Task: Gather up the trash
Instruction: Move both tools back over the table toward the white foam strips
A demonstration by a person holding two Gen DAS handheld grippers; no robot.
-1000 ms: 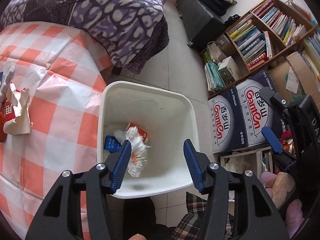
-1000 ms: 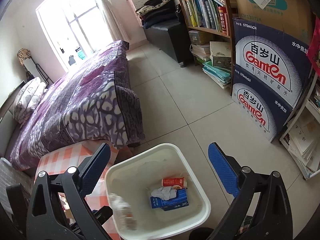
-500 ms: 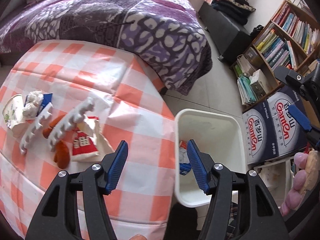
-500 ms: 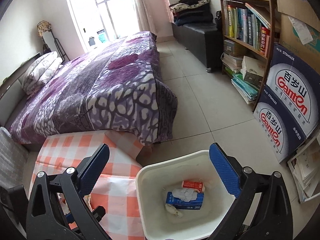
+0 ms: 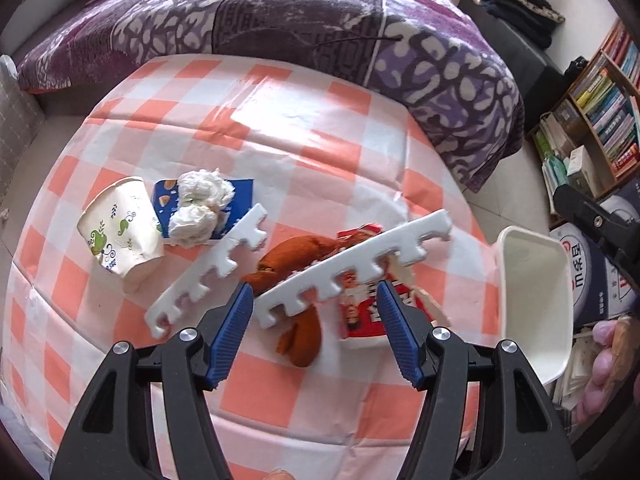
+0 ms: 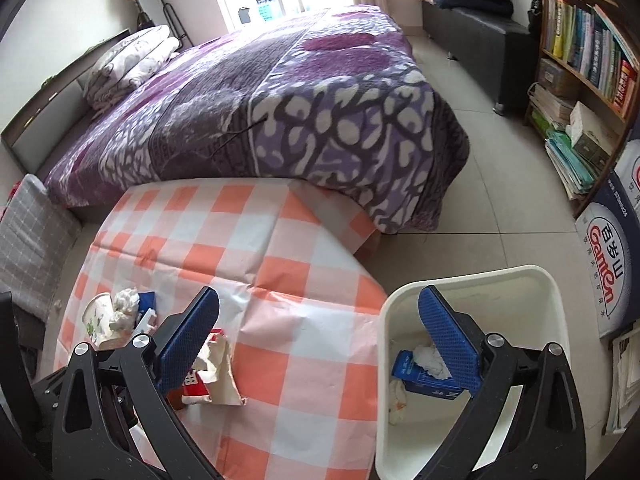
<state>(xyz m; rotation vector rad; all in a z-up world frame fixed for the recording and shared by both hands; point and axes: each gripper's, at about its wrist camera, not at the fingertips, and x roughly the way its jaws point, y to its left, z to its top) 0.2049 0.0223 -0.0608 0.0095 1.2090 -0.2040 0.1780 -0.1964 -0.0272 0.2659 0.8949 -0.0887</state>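
Note:
My left gripper [image 5: 314,328] hovers over the checked table [image 5: 280,128], its jaws opening with nothing pressed between them. Under it lie a red packet [image 5: 364,316], a brown scrap [image 5: 296,256] and two white toothed foam strips [image 5: 352,264], [image 5: 208,272]. Farther left are a tipped paper cup [image 5: 120,232], crumpled tissues [image 5: 200,208] and a blue packet [image 5: 242,192]. My right gripper [image 6: 318,300] is wide open and empty, above the gap between the table and the white bin [image 6: 460,276]. The bin holds a blue box [image 6: 420,378] and tissue [image 6: 430,358].
A bed with a purple blanket [image 6: 300,92] stands right behind the table. Bookshelves [image 6: 580,52] and stacked water cartons [image 6: 608,280] line the right wall. Tiled floor [image 6: 488,184] lies between bed and shelves. A grey cushion [image 6: 28,232] sits left of the table.
Both grippers have swung left, from over the bin towards the table. A crumpled wrapper seen between the left fingers a second ago is in the bin. The left jaws stand wider.

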